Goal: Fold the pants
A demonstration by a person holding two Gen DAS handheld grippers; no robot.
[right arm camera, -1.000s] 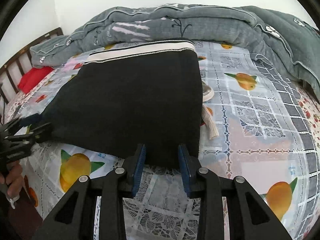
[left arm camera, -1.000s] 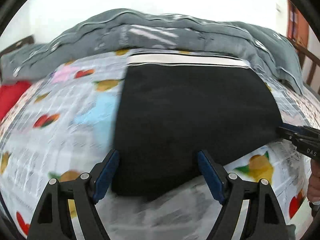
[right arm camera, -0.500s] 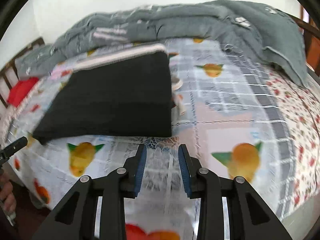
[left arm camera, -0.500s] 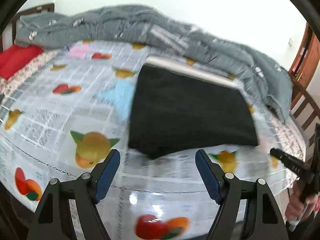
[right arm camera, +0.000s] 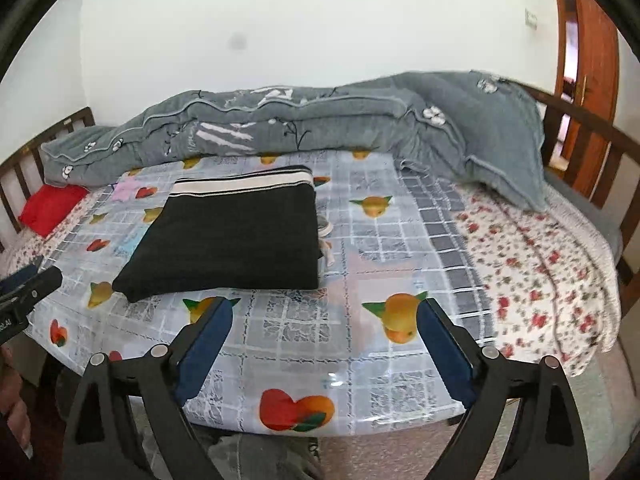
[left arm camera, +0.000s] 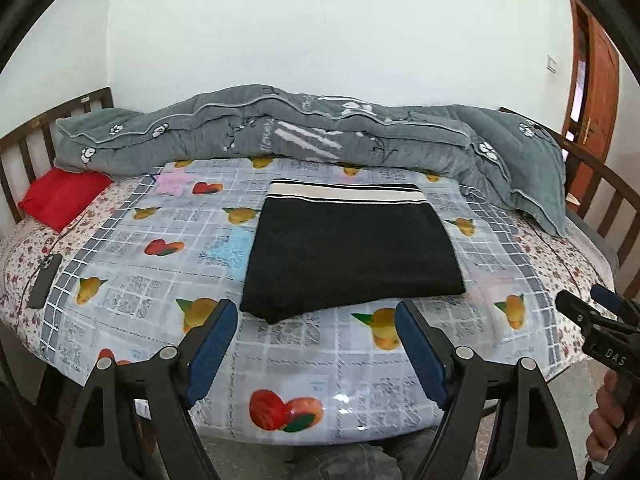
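Observation:
The black pants (left arm camera: 352,256) lie folded into a flat rectangle on the fruit-print bed cover (left arm camera: 132,284), with the striped white waistband at the far edge. In the right wrist view the pants (right arm camera: 236,236) sit left of centre, a pale drawstring (right arm camera: 326,250) poking out at their right side. My left gripper (left arm camera: 316,308) hovers short of the near edge of the pants, its jaws opening a little and nothing between them. The jaws of my right gripper (right arm camera: 325,304) are opening wide over bare cover, also with nothing between them. Each gripper shows at the other view's edge: the right gripper (left arm camera: 588,304) and the left gripper (right arm camera: 36,280).
A rumpled grey quilt (left arm camera: 320,136) runs along the far side of the bed. A red pillow (left arm camera: 60,196) and a dark phone (left arm camera: 44,280) lie at the left. Wooden bed rails (left arm camera: 600,184) close the right side, and a brown door (left arm camera: 592,80) stands beyond.
Both grippers pulled back and up from the near edge of the pants. The right gripper's jaws went from narrow to wide. The folded pants stayed in place.

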